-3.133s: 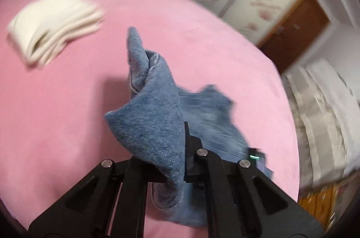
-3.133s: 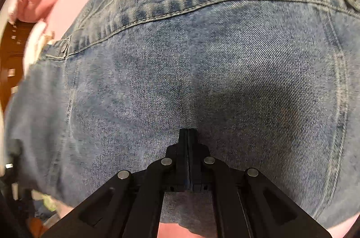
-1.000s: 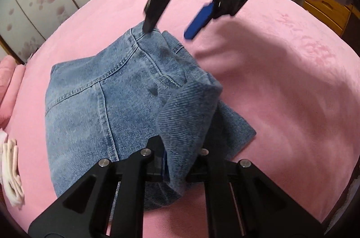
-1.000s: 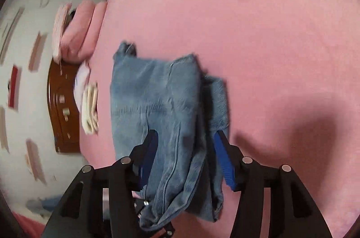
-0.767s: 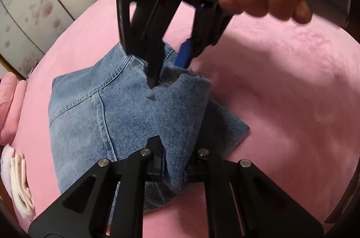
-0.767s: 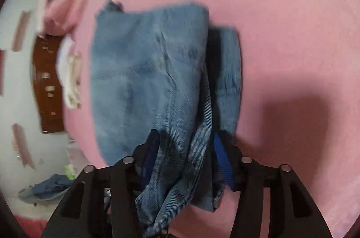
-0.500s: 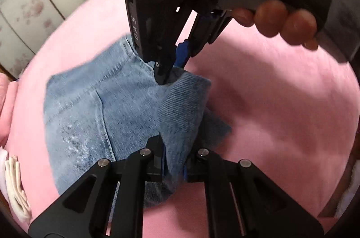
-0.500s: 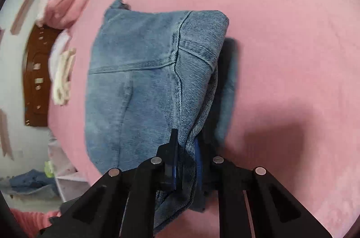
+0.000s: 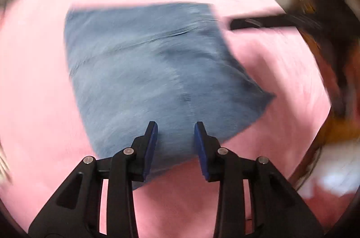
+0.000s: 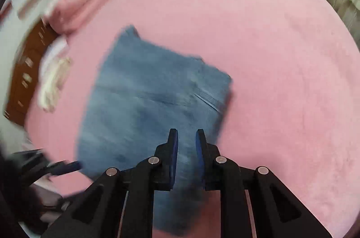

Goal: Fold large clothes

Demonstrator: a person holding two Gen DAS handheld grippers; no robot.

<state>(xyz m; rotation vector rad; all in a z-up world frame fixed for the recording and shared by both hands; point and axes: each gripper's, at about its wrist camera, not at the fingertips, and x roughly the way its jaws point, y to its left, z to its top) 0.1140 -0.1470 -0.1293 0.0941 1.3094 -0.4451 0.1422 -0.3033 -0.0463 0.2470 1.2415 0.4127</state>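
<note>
Jeans (image 9: 157,71), folded into a blurred blue square, lie flat on the pink bed (image 9: 40,85). Left gripper (image 9: 176,125) has just been opening, its jaws apart over the jeans, nothing between them. Right gripper (image 10: 186,132) shows a narrow, empty gap.

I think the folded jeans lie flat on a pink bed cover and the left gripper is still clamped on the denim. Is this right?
Not quite. The folded jeans do lie flat on the pink bed cover, but the left gripper is not clamped on them: its jaws have just been opening and stand apart above the denim, with nothing pinched. The left wrist view shows it.
</note>
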